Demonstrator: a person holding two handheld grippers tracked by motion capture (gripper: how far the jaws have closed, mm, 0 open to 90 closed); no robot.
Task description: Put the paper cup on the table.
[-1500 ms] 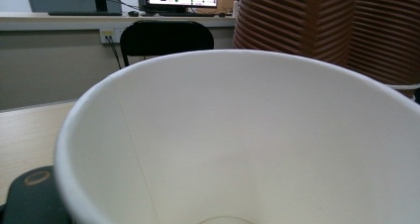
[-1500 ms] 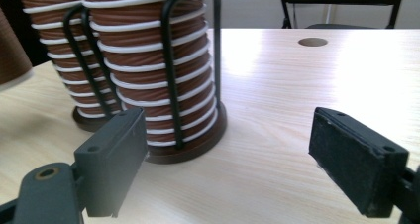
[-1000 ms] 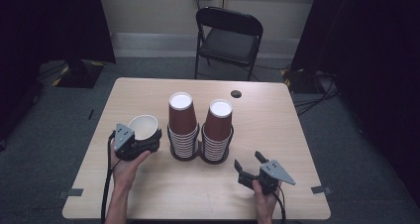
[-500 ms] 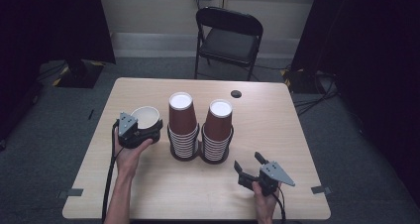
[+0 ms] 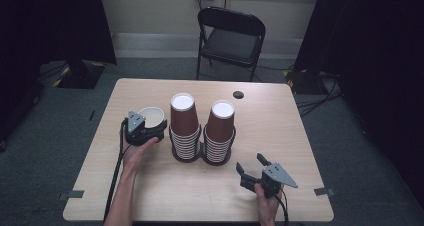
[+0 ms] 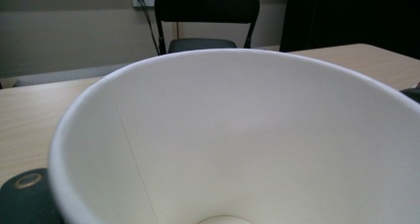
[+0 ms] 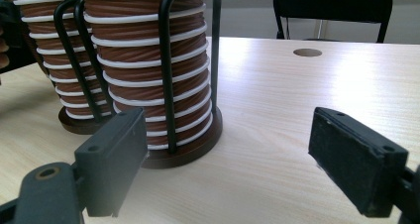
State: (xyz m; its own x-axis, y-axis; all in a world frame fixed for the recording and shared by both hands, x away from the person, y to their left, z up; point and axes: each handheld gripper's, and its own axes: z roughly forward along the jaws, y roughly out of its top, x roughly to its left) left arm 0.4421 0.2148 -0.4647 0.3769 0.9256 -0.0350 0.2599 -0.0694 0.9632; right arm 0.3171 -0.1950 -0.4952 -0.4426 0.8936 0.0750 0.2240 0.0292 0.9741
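left gripper (image 5: 150, 131) is gripping an upright paper cup (image 5: 151, 117), left stack of cups (image 5: 184, 128) sitting just to its right; right gripper (image 5: 252, 172) is idling open.

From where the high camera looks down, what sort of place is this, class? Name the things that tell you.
Probably a recording room or lab set up for a task, not a home or café: black curtains hang on both sides, one bare wooden table stands on grey carpet, and a lone folding chair faces it.

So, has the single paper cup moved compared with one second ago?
Yes. The paper cup in the left hand-held gripper moved away from the person, toward the table's far edge, beside the left cup stack.
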